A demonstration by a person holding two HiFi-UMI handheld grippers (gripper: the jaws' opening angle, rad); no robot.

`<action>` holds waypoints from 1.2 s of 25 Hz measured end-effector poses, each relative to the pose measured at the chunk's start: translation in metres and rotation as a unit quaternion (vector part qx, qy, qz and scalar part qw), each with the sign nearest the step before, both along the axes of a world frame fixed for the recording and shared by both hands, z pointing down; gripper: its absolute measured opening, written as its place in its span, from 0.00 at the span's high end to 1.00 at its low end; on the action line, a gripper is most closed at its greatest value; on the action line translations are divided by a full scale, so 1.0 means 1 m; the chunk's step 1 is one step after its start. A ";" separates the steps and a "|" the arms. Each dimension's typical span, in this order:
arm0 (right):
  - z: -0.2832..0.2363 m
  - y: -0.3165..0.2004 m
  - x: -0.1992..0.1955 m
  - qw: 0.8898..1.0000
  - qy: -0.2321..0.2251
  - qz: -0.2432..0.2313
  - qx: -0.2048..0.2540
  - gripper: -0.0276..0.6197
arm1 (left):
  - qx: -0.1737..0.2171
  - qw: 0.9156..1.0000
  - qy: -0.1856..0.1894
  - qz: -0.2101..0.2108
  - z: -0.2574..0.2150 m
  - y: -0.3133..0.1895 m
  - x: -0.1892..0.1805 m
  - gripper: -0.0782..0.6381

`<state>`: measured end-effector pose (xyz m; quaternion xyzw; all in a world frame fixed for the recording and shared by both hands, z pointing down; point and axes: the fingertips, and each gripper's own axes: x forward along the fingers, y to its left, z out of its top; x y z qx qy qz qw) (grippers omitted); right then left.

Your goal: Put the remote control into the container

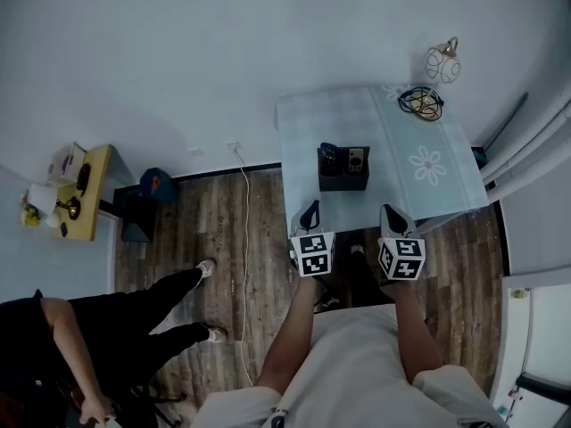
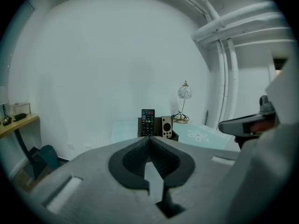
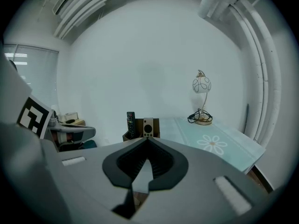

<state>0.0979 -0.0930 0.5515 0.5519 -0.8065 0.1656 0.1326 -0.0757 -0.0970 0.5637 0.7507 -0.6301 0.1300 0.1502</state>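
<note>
Looks finished, with remote [image 2: 148, 122] standing in container [image 1: 343, 183]. Holding nothing in left gripper [image 2: 149, 139] or right gripper [image 3: 147, 139], both shut tight. Next, simply pull clear.

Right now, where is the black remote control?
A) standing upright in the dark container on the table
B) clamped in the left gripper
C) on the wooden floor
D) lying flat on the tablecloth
A: the black remote control stands upright in the dark container next to a lighter remote, while the left gripper and the right gripper are shut and empty.
</note>
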 end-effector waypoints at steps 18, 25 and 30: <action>0.018 0.019 -0.005 0.999 0.004 -0.009 -0.032 0.95 | -0.046 0.998 0.027 0.035 0.015 0.024 0.009 0.88; 0.022 0.025 -0.009 0.999 0.009 -0.016 -0.038 0.95 | -0.044 0.998 0.029 0.046 0.014 0.029 0.012 0.88; 0.022 0.026 -0.014 0.999 0.012 -0.022 -0.039 0.95 | -0.041 0.997 0.027 0.053 0.011 0.029 0.014 0.88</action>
